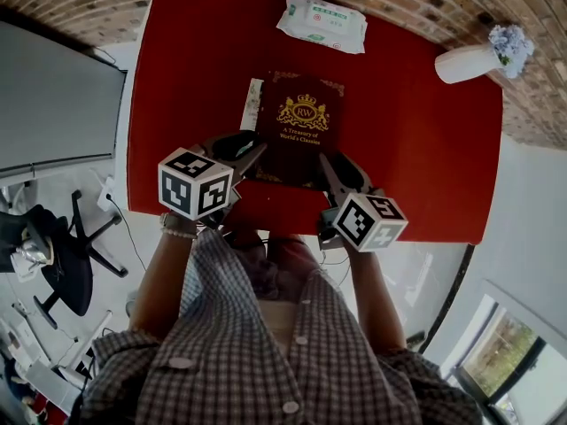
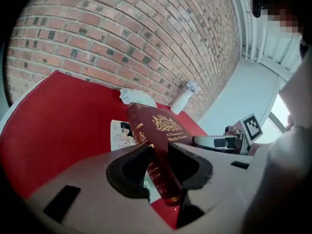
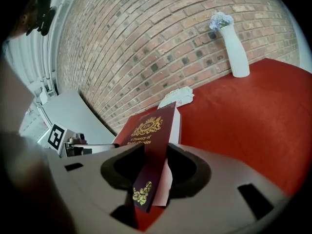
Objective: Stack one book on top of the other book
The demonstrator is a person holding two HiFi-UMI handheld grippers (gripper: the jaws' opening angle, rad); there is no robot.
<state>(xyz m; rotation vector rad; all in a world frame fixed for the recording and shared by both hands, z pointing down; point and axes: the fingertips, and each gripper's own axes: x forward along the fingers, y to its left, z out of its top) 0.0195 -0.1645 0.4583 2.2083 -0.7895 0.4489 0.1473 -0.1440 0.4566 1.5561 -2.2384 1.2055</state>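
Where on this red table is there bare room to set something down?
The red table is bare along its left side, beside the maroon book and the pale book under it, and widely on the right, nearer than the white vase. The middle is crowded: left gripper and right gripper hold the book, wipes packet beyond.

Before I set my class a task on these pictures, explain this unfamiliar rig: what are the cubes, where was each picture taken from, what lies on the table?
No robot: a person holds a two-jaw claw tool in each hand; the patterned cubes are part of them. One picture looks down from the person's head; the other two look along each claw. The left claw and right claw clamp a maroon hardcover book with a gold crest. A white illustrated book peeks out beside it on the red table cover. Farther back are a white wipes pack and a white vase of pale flowers.
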